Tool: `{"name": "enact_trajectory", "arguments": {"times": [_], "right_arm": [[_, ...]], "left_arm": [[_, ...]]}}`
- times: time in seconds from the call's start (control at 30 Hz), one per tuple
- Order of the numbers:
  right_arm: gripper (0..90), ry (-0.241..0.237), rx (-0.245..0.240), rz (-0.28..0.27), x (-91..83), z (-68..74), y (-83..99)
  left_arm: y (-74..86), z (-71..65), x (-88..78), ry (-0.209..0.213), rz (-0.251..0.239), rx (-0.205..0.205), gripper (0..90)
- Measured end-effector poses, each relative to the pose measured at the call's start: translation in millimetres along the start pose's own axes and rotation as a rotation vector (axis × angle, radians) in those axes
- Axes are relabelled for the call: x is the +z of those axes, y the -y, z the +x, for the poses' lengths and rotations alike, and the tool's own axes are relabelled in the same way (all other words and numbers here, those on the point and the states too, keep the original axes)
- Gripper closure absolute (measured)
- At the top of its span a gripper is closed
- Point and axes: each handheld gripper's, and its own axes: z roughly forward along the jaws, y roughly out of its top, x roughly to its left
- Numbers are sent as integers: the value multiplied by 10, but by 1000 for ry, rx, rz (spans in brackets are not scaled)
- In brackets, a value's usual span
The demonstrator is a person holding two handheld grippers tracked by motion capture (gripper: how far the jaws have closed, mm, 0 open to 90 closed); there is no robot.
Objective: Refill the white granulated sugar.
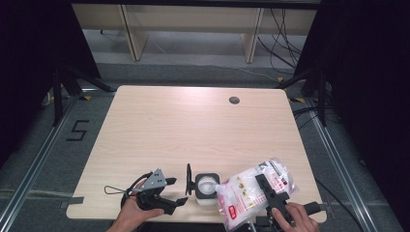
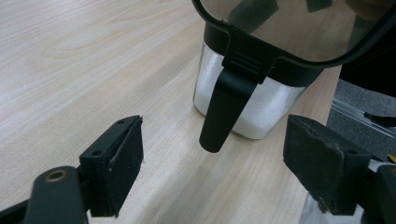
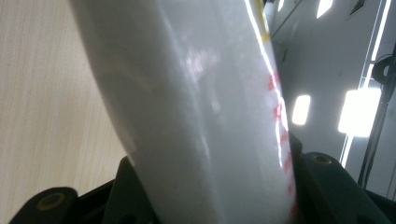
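A small clear container (image 1: 207, 187) with a black rim stands near the table's front edge, part full of white powder (image 2: 261, 109). Its lid (image 1: 188, 179) is swung open and upright, and a black latch (image 2: 223, 109) hangs down its side. A plastic bag (image 1: 251, 191) of white grains with red print is tilted, one corner over the container's mouth. My right gripper (image 1: 265, 191) is shut on the bag (image 3: 205, 116), whose body bulges between the jaws. My left gripper (image 1: 176, 192) rests just left of the container, open (image 2: 212, 172), with only the tabletop between its pads.
The wooden table (image 1: 193, 130) stretches away behind the container, with a round cable hole (image 1: 234, 100) at the far right. Black stands (image 1: 60, 92) flank the table on both sides. The front edge lies close under both hands.
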Motion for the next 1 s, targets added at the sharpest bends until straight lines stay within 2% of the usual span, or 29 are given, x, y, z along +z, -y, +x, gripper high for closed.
{"name": "enact_trajectory", "arguments": {"times": [0.07, 0.13, 0.2, 0.23, 0.27, 0.33, 0.47, 0.53, 0.57, 0.63, 0.73, 0.8, 0.83, 0.9, 1.0], "right_arm": [[567, 6, 13, -1, -4, 14, 2], [567, 38, -12, -29, 10, -4, 1], [567, 35, 6, -22, 5, 2, -5], [567, 25, -36, -23, 6, -22, 3], [567, 22, -48, -24, 6, -37, -1], [567, 19, -2, -13, 4, -6, -13], [568, 17, -2, -15, 6, -4, -14], [568, 2, 17, 1, -4, 9, -16], [568, 17, 32, -3, -4, 24, -14], [568, 0, -11, 2, -4, -20, -22], [568, 31, -9, -19, 21, -12, -25], [568, 11, -16, -10, 20, -23, -36], [568, 33, -18, -17, 27, -14, -38], [568, 22, -21, -16, 29, -12, -42], [568, 33, -27, -24, 37, -19, -39]], "left_arm": [[2, -8, -1, -1, 5, -10, 198], [0, 2, -2, -1, 2, 5, 198], [-1, 1, -2, -4, 2, 4, 198], [2, -13, -6, -4, 3, -15, 198], [2, -13, -6, -4, 3, -15, 198], [4, -8, 1, -2, 2, -14, 198], [3, -18, 6, -2, -5, -18, 198], [-1, 6, -12, -8, 24, 10, 199], [0, 1, -8, -6, 18, 4, 198], [2, 0, 1, -4, 5, -1, 198], [-1, 0, -4, -5, 8, 1, 198], [2, -5, -2, -4, 6, -8, 198], [3, -10, -1, -3, 0, -18, 198], [5, -19, 1, -3, -7, -31, 198], [2, -13, -4, -1, -4, -28, 198]]}}
